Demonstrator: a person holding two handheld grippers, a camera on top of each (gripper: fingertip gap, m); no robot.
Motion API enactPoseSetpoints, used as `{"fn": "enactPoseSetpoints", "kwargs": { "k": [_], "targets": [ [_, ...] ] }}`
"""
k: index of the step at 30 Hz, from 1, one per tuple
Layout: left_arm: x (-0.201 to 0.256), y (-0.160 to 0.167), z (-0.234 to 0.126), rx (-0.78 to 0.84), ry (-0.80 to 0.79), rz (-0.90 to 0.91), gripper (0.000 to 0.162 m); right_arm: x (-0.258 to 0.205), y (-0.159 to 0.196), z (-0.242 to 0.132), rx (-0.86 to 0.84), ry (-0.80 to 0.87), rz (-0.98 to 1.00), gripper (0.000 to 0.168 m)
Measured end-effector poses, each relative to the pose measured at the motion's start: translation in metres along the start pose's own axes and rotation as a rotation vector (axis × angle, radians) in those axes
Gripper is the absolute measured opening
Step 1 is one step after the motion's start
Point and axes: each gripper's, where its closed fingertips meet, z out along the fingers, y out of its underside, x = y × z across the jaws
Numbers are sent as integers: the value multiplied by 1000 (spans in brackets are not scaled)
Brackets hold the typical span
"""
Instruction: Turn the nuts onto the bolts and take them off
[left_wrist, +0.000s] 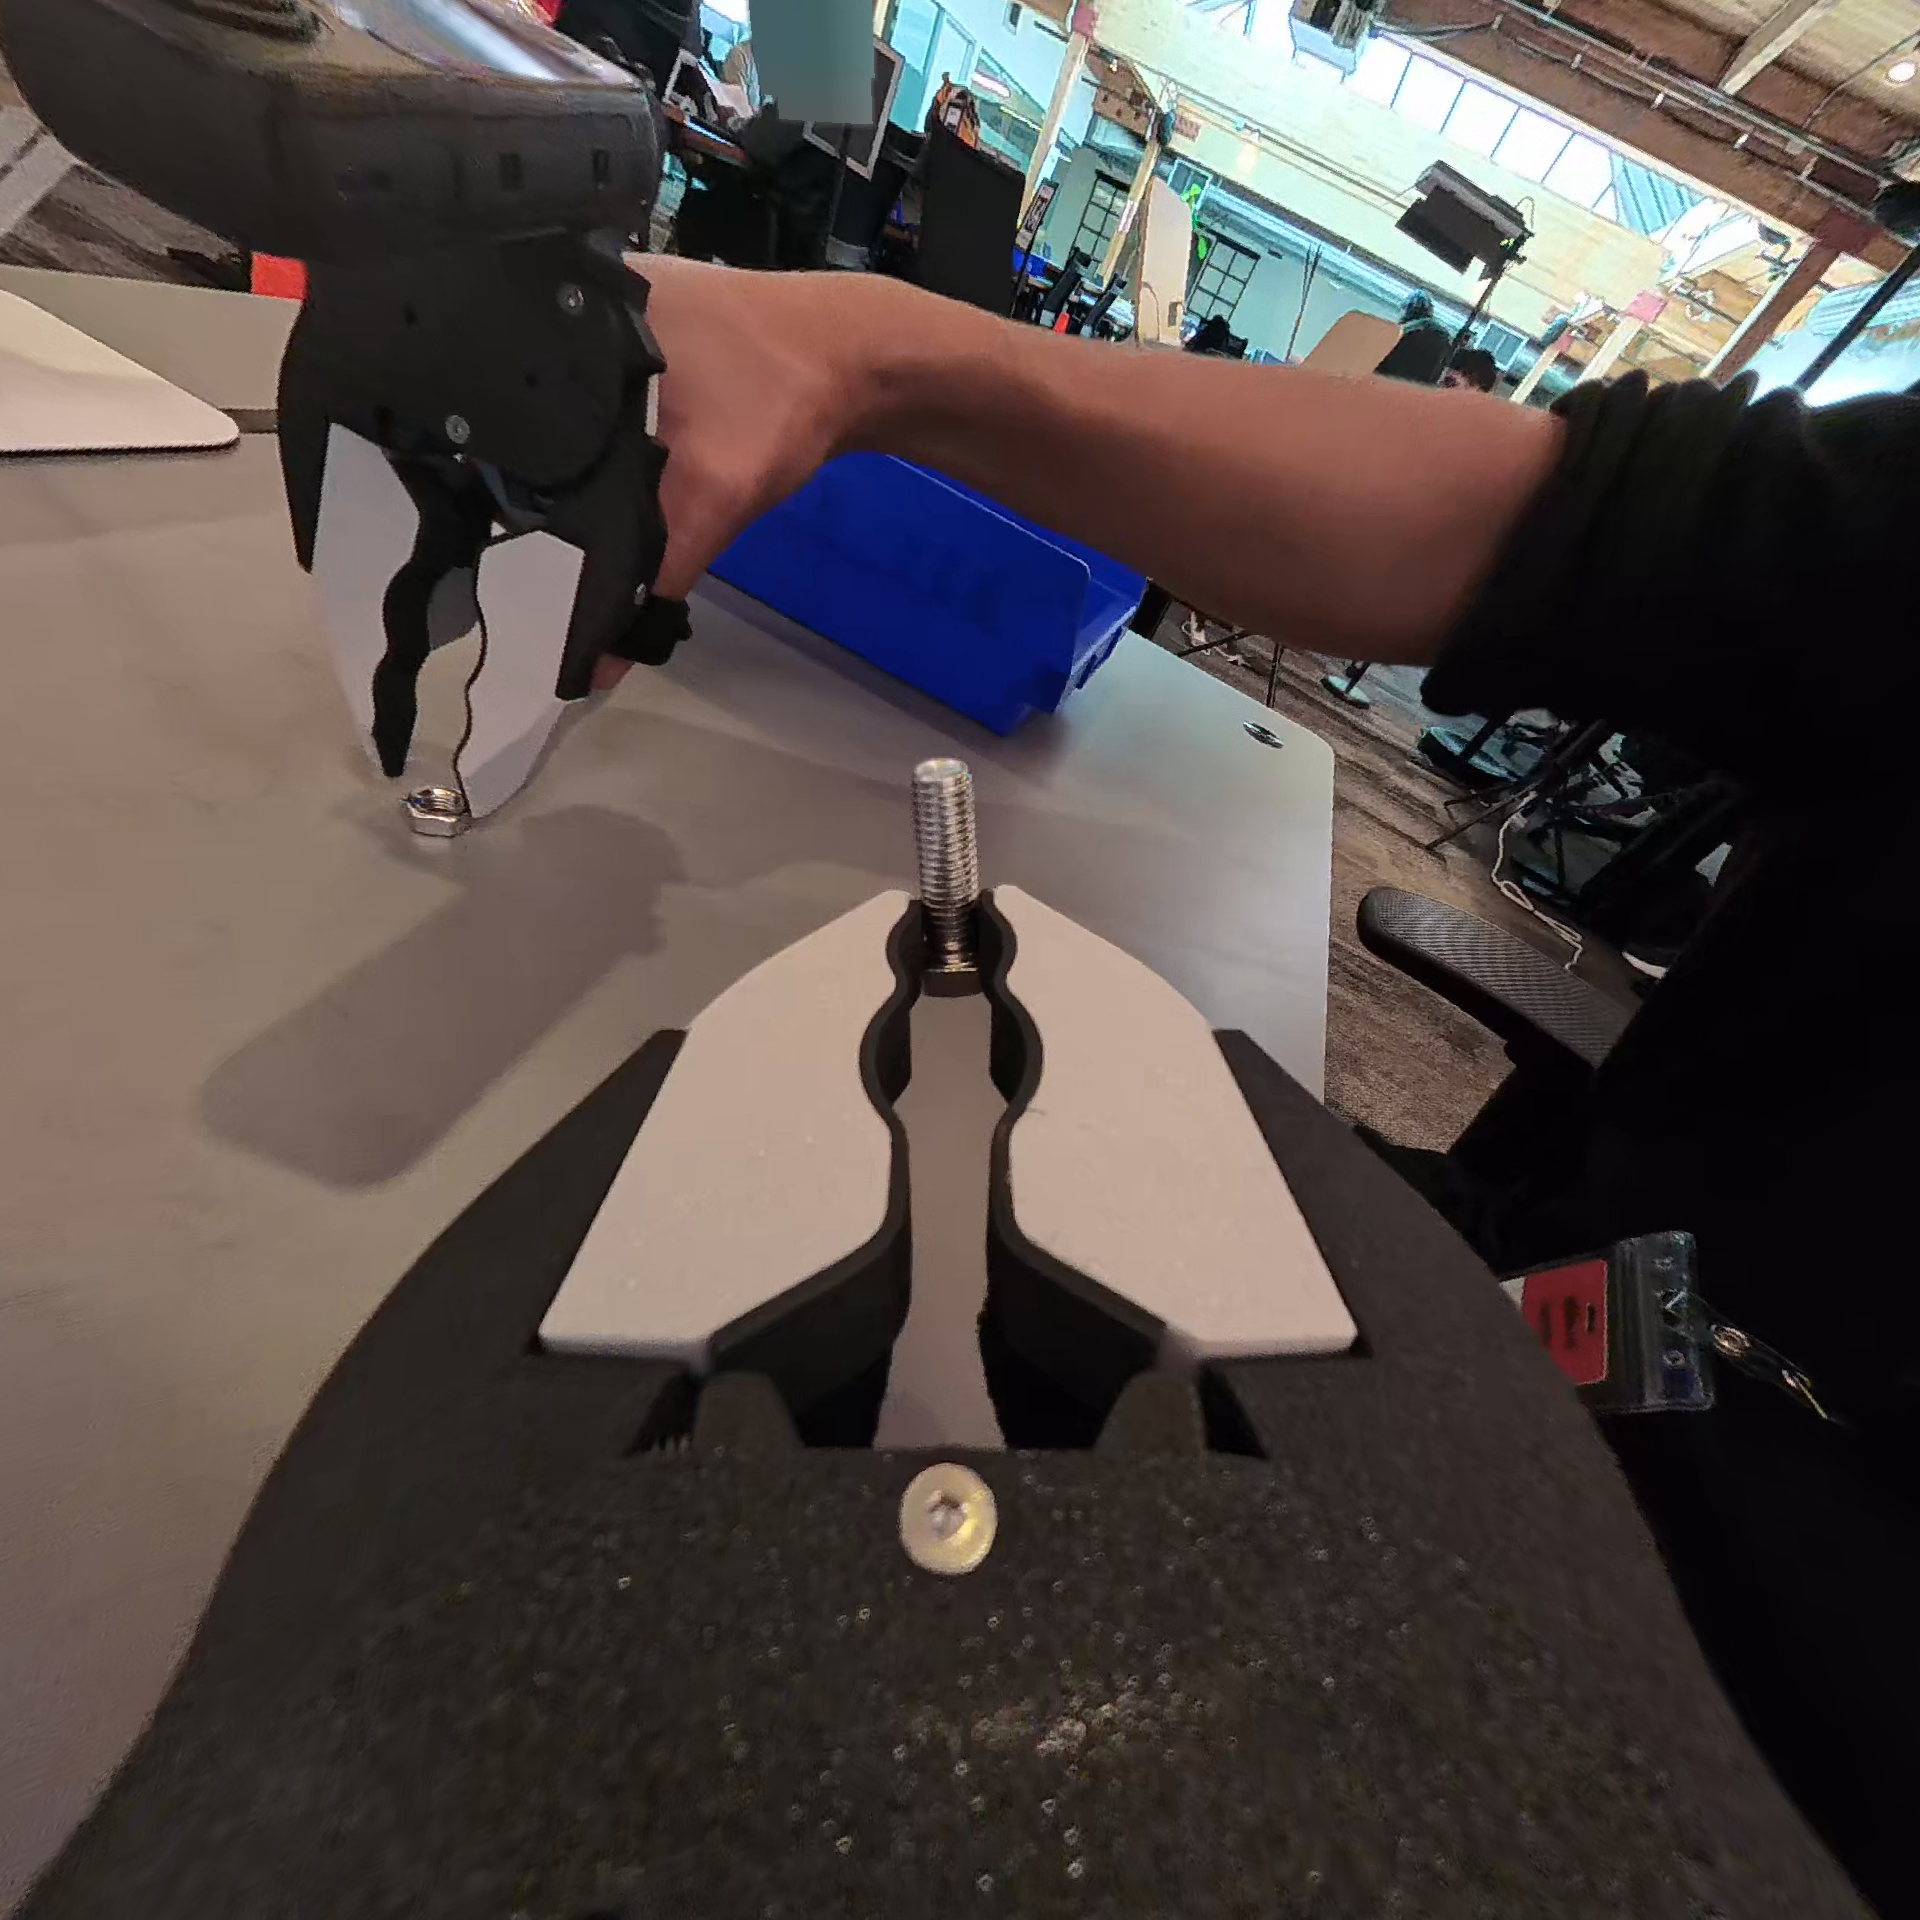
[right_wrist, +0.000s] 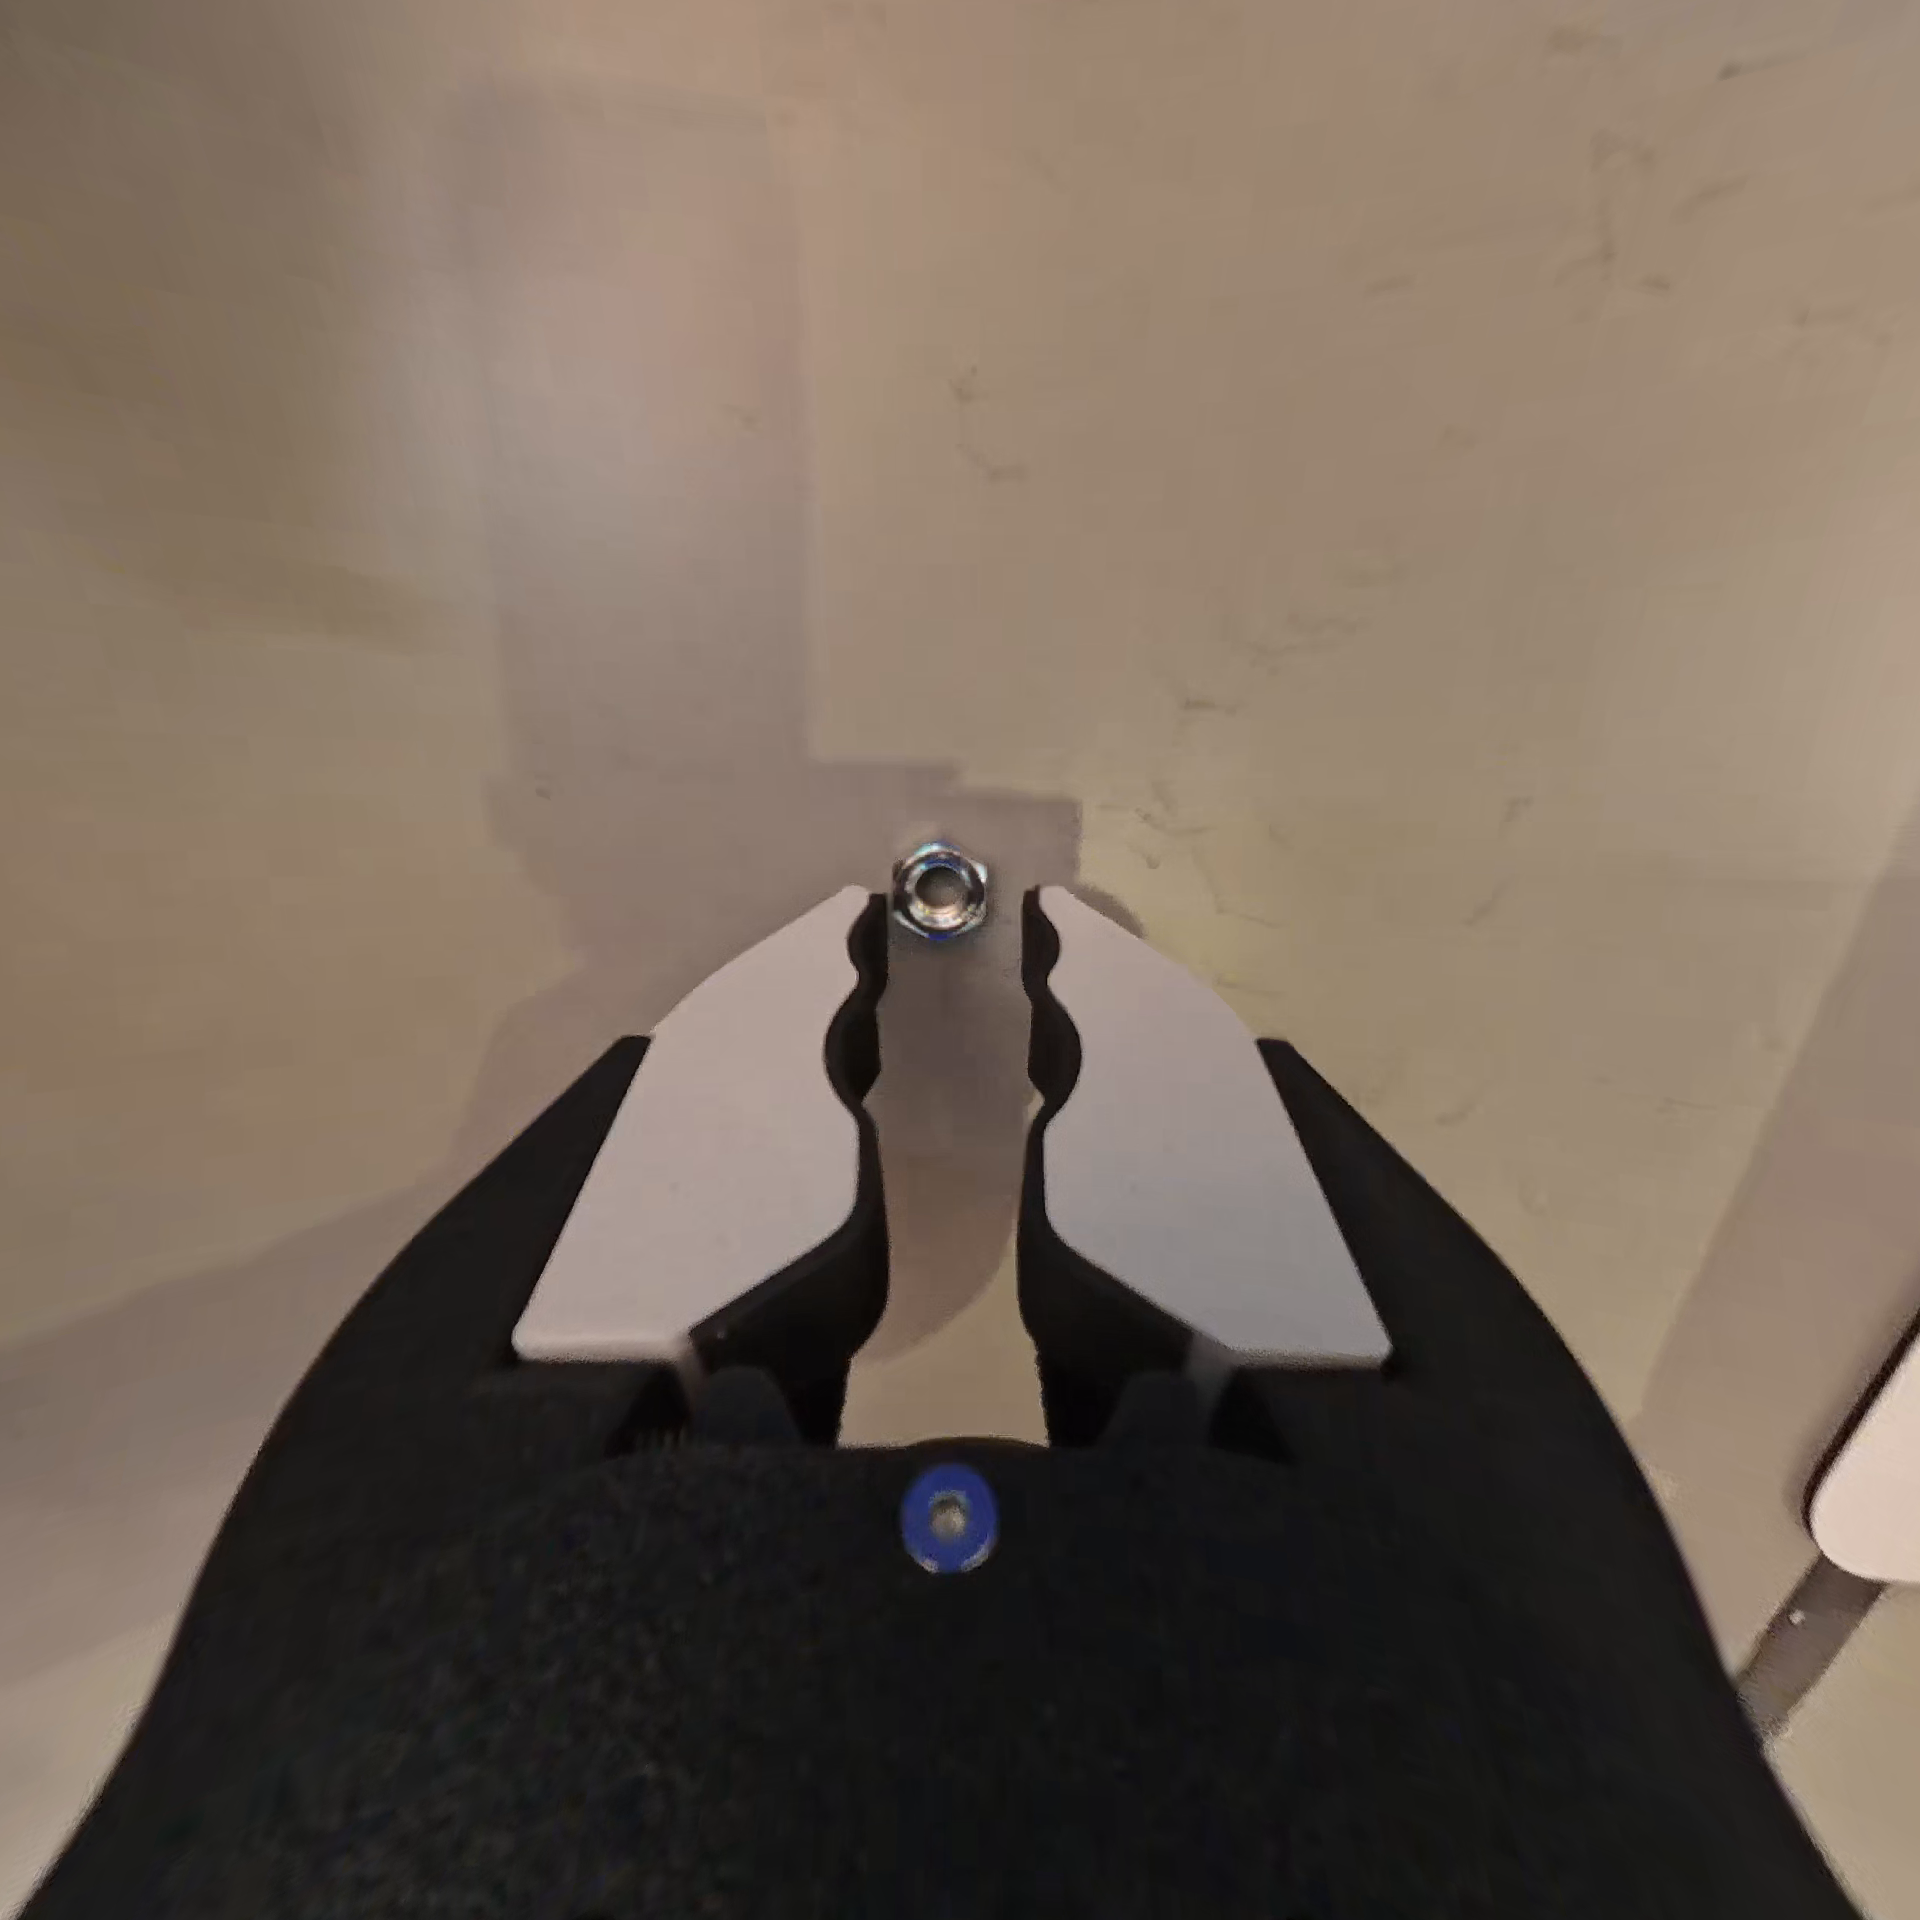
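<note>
Jaws of the right gripper stand apart, straddling the nut that lies flat on the tabletop, not yet gripped. Left gripper jaws clamp the bolt upright by its head. Step in hand: picking up the nut. Next move: close squarely on its flats, lift, and carry it onto the bolt's thread.

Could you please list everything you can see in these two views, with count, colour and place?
bolt: one, silver, upright in the left tongs
nut: one, silver, flat on the table
table: one, grey, under everything
bin: one, blue, at the table's far side
white board: one, at the table's far left
office chair: one, black, beside the table
left tongs: shut on the bolt
right tongs: open over the nut
person's hand: one, holding the right tongs
</note>
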Motion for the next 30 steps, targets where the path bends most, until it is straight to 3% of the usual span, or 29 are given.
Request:
{"fn": "enactPoseSetpoints", "kwargs": {
  "k": [8, 14, 18, 20, 30],
  "targets": [
    [-9, -1, 8, -9, -6, 23, 9, -3, 4, -1, -14, -3, -41, 17],
    [-40, -26, 48, -23, -3, 87, 9, -4, -17, -101, 165, -18, -61, 17],
    [-58, -45, 91, -15, -7, 234, 9, -19, -29, -166, 301, -99, -230, 17],
    [-58, -54, 106, -19, 72, 251, 9, -29, -32, -185, 348, -111, -335, 17],
    [-41, -68, 116, -62, 288, 242, 9, -64, -14, -179, 189, -145, -504, 17]
  ]
}}
